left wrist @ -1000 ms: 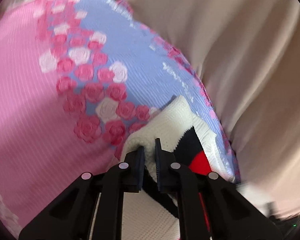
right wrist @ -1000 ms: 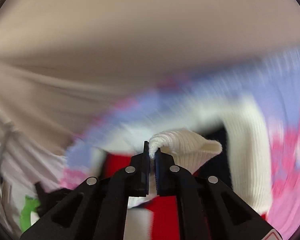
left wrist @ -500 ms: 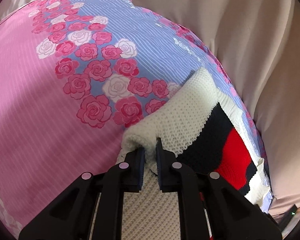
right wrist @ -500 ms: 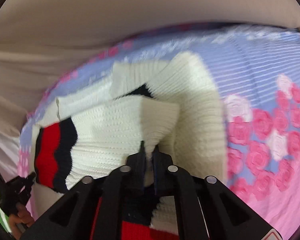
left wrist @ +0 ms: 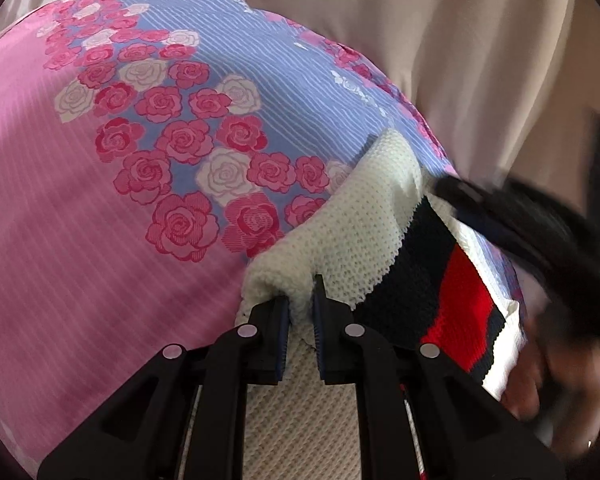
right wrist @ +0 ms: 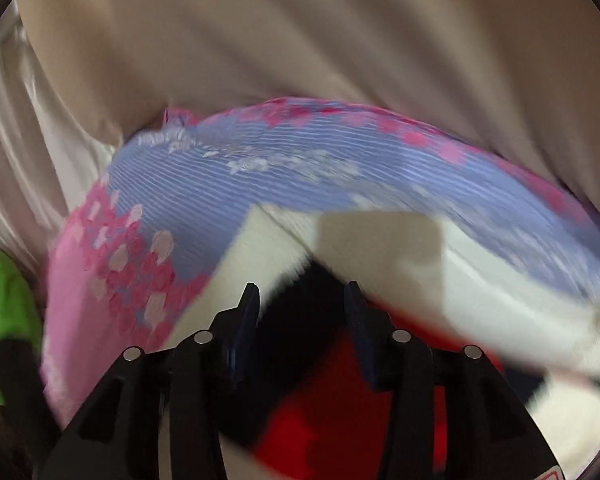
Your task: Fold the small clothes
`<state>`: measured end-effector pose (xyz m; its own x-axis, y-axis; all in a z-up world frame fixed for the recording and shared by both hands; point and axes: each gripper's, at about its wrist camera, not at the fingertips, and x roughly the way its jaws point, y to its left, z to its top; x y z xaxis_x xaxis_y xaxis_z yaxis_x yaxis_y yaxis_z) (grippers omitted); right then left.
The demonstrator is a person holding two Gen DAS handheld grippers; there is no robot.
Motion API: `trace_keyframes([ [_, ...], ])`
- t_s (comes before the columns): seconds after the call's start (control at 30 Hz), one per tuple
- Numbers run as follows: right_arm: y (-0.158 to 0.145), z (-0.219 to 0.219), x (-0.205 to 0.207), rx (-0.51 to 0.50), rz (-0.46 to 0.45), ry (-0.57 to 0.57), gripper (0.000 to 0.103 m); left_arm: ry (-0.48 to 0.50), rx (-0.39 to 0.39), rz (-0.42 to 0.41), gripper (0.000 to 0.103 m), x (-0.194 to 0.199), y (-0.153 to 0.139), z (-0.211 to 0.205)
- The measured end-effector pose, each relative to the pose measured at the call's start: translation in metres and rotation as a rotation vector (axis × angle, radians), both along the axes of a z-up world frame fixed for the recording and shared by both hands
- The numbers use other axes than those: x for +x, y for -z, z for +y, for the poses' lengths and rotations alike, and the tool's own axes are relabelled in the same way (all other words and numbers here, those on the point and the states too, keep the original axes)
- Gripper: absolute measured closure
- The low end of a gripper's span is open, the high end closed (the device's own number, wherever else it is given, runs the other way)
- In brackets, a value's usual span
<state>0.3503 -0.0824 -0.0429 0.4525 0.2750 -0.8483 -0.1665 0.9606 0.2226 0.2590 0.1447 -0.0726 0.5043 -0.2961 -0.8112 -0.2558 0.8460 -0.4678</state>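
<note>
The left gripper [left wrist: 300, 304] has its jaws pinched tight on a folded cream edge of the one knitted sweater [left wrist: 340, 232], which lies right at its fingertips and runs under the tool and away to its right, showing a navy band and a red band. No label or readable writing shows on the knit. The right gripper [right wrist: 300, 304] hangs just above the same sweater [right wrist: 380, 240]; its jaws are opening, with nothing pressed between the pads, only the dark and red stripes lying beneath the gap. In the left wrist view that second tool [left wrist: 540, 232] is a dark blur off to the right, with a blurred hand [left wrist: 548, 360] below it. Under the sweater spreads a bedspread [left wrist: 100, 208], pink and lilac with clustered roses; pale script near its far edge is too smeared to read. Beyond it hangs a beige curtain [right wrist: 300, 40]. Left of the right tool sits one green object [right wrist: 4, 312], unclear.
</note>
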Motion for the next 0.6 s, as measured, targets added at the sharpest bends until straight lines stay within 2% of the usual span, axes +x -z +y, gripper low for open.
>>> trace_keyframes([
  [0.07, 0.018, 0.018, 0.033, -0.031, 0.053, -0.028, 0.054, 0.017, 0.000, -0.013, 0.092, 0.000, 0.001, 0.000],
  [0.1, 0.024, 0.021, 0.040, -0.037, 0.077, -0.041, 0.059, 0.021, -0.003, -0.018, 0.092, 0.000, 0.001, 0.000],
  [0.13, 0.030, 0.024, 0.046, -0.036, 0.104, -0.059, 0.071, 0.026, -0.006, -0.022, 0.092, -0.001, 0.001, 0.001],
  [0.17, 0.037, 0.034, 0.053, -0.031, 0.116, -0.094, 0.094, 0.031, -0.013, -0.023, 0.092, -0.001, 0.002, 0.002],
  [0.2, 0.038, 0.041, 0.055, -0.028, 0.110, -0.119, 0.094, 0.036, -0.023, -0.023, 0.092, -0.001, 0.002, 0.003],
  [0.3, 0.017, 0.058, 0.062, -0.062, 0.020, -0.156, 0.095, 0.039, -0.040, -0.021, 0.092, 0.000, 0.003, 0.006],
  [0.33, 0.007, 0.061, 0.066, -0.054, -0.016, -0.147, 0.096, 0.039, -0.040, -0.020, 0.092, 0.000, 0.003, 0.007],
  [0.4, 0.006, 0.070, 0.082, -0.010, -0.032, -0.114, 0.096, 0.044, -0.028, -0.017, 0.092, 0.000, 0.002, 0.006],
  [0.43, 0.016, 0.076, 0.089, -0.032, -0.012, -0.105, 0.096, 0.048, -0.021, -0.015, 0.092, 0.000, 0.002, 0.005],
  [0.5, 0.056, 0.092, 0.100, -0.148, 0.079, -0.096, 0.095, 0.059, -0.010, -0.008, 0.092, 0.001, 0.001, 0.004],
  [0.53, 0.052, 0.093, 0.095, -0.143, 0.030, -0.081, 0.094, 0.062, -0.011, -0.004, 0.092, 0.004, 0.001, 0.004],
  [0.57, 0.047, 0.090, 0.091, -0.121, 0.033, -0.051, 0.094, 0.067, -0.013, -0.002, 0.092, 0.006, 0.001, 0.004],
  [0.6, 0.032, 0.078, 0.079, -0.031, 0.033, -0.012, 0.094, 0.073, -0.013, -0.002, 0.092, 0.006, 0.001, 0.005],
])
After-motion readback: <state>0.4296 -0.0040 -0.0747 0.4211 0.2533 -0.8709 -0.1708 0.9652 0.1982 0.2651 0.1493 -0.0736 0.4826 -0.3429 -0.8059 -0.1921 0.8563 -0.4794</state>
